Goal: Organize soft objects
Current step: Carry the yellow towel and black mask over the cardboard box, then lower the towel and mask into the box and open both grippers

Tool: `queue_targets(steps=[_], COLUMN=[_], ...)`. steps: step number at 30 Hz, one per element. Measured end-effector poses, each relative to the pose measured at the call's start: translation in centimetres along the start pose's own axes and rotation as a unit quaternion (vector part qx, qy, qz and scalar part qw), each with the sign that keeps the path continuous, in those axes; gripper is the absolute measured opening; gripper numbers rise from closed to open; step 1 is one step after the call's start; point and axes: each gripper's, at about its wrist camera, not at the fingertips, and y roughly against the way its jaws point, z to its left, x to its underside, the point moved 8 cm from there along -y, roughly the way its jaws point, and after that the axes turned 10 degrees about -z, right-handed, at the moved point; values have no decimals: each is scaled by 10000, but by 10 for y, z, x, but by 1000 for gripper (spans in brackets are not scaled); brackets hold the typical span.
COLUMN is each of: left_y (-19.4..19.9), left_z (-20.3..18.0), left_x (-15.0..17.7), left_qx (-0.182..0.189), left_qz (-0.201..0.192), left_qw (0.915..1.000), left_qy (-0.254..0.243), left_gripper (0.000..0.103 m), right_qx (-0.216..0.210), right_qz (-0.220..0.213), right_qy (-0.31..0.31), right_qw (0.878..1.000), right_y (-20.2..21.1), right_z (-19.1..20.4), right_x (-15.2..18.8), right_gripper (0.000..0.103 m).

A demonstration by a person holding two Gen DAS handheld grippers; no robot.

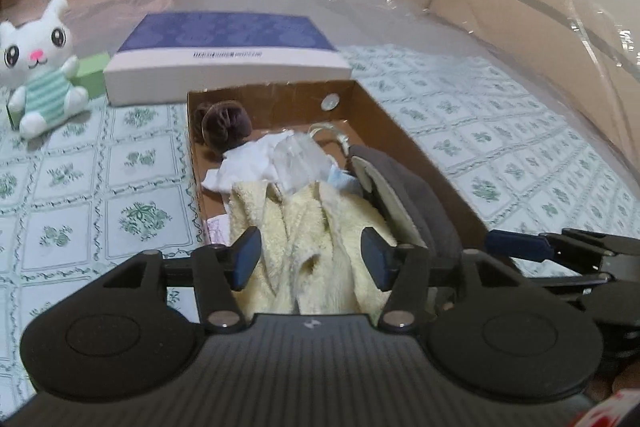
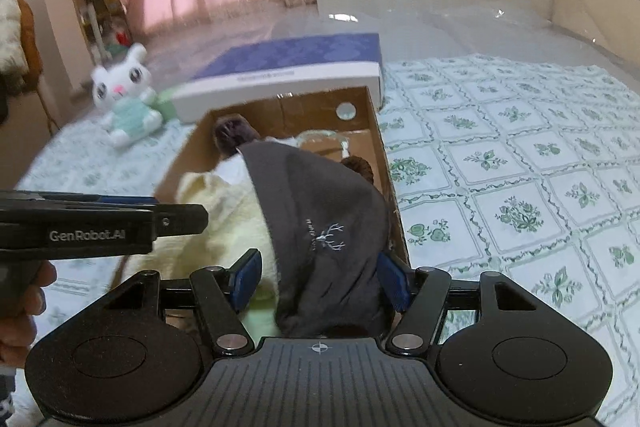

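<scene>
Packing of soft things into the open brown cardboard box (image 1: 420, 147) looks well along: a pale yellow fleecy towel (image 1: 316, 227) fills its near end, a dark grey knit beanie with a small embroidered deer (image 2: 324, 227) lies along its right wall, and white cloth (image 1: 248, 163) and a brown pompom (image 1: 226, 125) sit toward the far left corner. The left gripper (image 1: 312, 259) hovers over the towel with fingers wide, clasping nothing. The right gripper (image 2: 320, 279) is just as wide; the beanie lies between its pads, seemingly let go rather than pinched. Next, I judge, comes the white plush rabbit in a green striped shirt (image 1: 38, 67), seated near the far left edge of the green-patterned bedspread (image 1: 520, 147), beside the blue-topped box lid (image 1: 228, 47).
</scene>
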Motion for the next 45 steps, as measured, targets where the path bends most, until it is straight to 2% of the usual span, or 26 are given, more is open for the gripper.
queue_targets(steps=[3, 5, 7, 8, 10, 13, 19, 21, 25, 29, 34, 36, 40, 45], left_y=[18, 24, 23, 18, 7, -11, -36, -36, -17, -7, -25, -34, -47, -56], left_z=[-2, -7, -14, -17, -18, -15, -6, -3, -1, 4, 8, 10, 16, 22], left_x=[0, 2, 6, 9, 16, 24, 30, 27, 12, -9, -11, -7, 2, 7], left_qx=[135, 252, 385, 382, 298, 214, -19, -30, 157, 105, -20, -46, -167, -226], left_qz=[-121, -151, -92, -34, 103, 319, 435, 434, 211, -103, 8, 131, 268, 382], left_qw=[9997, 9991, 9983, 9980, 9979, 9983, 9982, 9983, 9995, 9997, 9998, 9998, 9995, 9990], left_qy=[-184, -320, -440, -502, -561, -436, -421, -398, -195, -191, -175, -146, -88, -88], left_gripper=[37, 22, 12, 5, 2, 0, 0, 0, 2, 3, 3, 3, 3, 5], right_qx=[-77, -75, -70, -46, -23, -71, 21, 43, 1, -47, -117, -190, -30, 15], right_qz=[-233, -361, -335, -327, -280, -215, 322, 341, 39, -440, -566, -466, 18, 305], right_qy=[-117, -143, -180, -221, -266, -295, -216, -159, -218, -191, -277, -322, -344, -335], right_qw=[9996, 9992, 9993, 9992, 9992, 9993, 9992, 9993, 9998, 9988, 9979, 9982, 9994, 9990], right_y=[17, 24, 24, 22, 16, 5, -30, -32, -19, -13, -36, -50, -78, -92], right_z=[1, 2, 2, 2, 2, 4, 7, 7, 7, 8, 15, 18, 15, 12], right_x=[-1, -1, 0, 1, 3, 4, 21, 25, 13, -12, -27, -28, -17, -4], right_gripper=[63, 50, 24, 20, 9, 5, 5, 5, 5, 10, 28, 30, 30, 30])
